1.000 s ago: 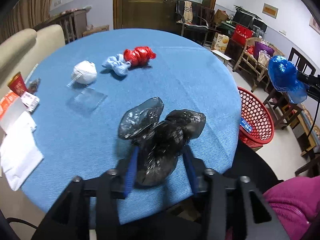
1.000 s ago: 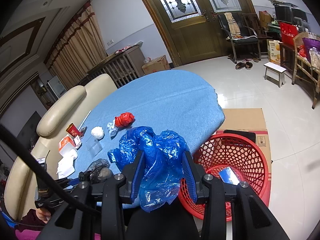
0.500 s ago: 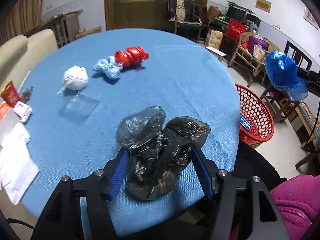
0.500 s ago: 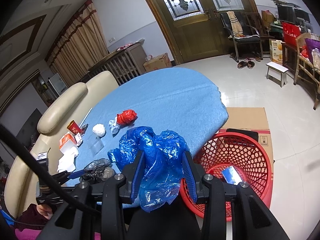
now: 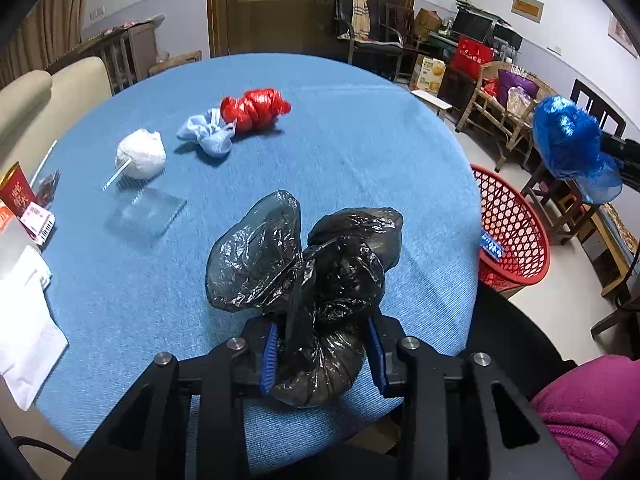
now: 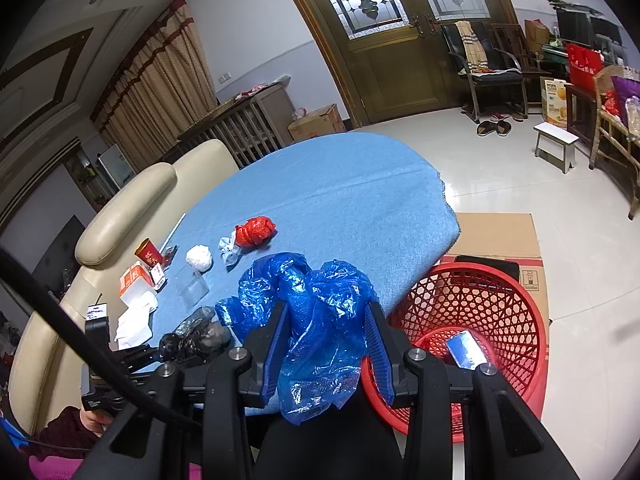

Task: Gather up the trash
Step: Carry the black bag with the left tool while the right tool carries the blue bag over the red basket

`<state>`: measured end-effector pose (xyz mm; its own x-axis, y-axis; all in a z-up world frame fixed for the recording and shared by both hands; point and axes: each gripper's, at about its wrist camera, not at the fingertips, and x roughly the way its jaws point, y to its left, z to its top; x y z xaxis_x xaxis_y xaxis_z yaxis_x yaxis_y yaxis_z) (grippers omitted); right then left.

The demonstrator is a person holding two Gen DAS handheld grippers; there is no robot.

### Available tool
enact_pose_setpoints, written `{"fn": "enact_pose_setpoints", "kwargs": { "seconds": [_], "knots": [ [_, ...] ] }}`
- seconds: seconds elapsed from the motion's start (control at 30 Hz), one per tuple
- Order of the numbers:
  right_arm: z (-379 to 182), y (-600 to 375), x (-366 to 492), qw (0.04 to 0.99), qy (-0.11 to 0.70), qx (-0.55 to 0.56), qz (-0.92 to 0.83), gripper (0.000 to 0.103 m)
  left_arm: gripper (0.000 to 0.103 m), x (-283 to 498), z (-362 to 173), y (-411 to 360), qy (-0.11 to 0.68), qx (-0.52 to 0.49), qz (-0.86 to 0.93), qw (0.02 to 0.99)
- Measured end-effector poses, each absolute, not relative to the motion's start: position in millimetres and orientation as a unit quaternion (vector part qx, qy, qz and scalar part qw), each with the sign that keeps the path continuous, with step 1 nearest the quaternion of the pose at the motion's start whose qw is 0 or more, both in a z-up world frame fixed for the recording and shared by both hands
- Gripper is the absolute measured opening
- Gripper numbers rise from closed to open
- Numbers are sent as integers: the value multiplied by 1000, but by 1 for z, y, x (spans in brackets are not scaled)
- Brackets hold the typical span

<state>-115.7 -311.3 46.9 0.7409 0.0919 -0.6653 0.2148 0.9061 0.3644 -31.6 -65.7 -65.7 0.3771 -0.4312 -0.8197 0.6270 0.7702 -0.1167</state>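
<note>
At lower centre of the left wrist view, the left gripper [image 5: 322,354] is clenched on a black plastic bag [image 5: 316,288], held above the near edge of the blue-clothed table [image 5: 360,152]. At lower centre of the right wrist view, the right gripper [image 6: 328,352] grasps a blue plastic bag [image 6: 316,320] beside the red mesh basket [image 6: 500,308] on the floor at lower right, likely positioned for release into it. Red [image 5: 256,109], pale-blue [image 5: 208,136] and white [image 5: 141,154] bundles lie on the table, uncollected.
</note>
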Motion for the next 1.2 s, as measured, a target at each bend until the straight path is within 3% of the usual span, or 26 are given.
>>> {"fn": "enact_pose_setpoints", "kwargs": {
  "seconds": [0.4, 0.83, 1.2],
  "knots": [
    [65, -324, -133, 914, 343, 208, -56, 41, 38, -47, -3, -86, 399, 115, -343, 843],
    [121, -372, -170, 933, 268, 205, -122, 41, 38, -50, 71, -121, 343, 93, -374, 857],
    [138, -399, -190, 930, 249, 215, -167, 42, 38, -64, 94, -166, 332, 112, -403, 845]
  ]
}}
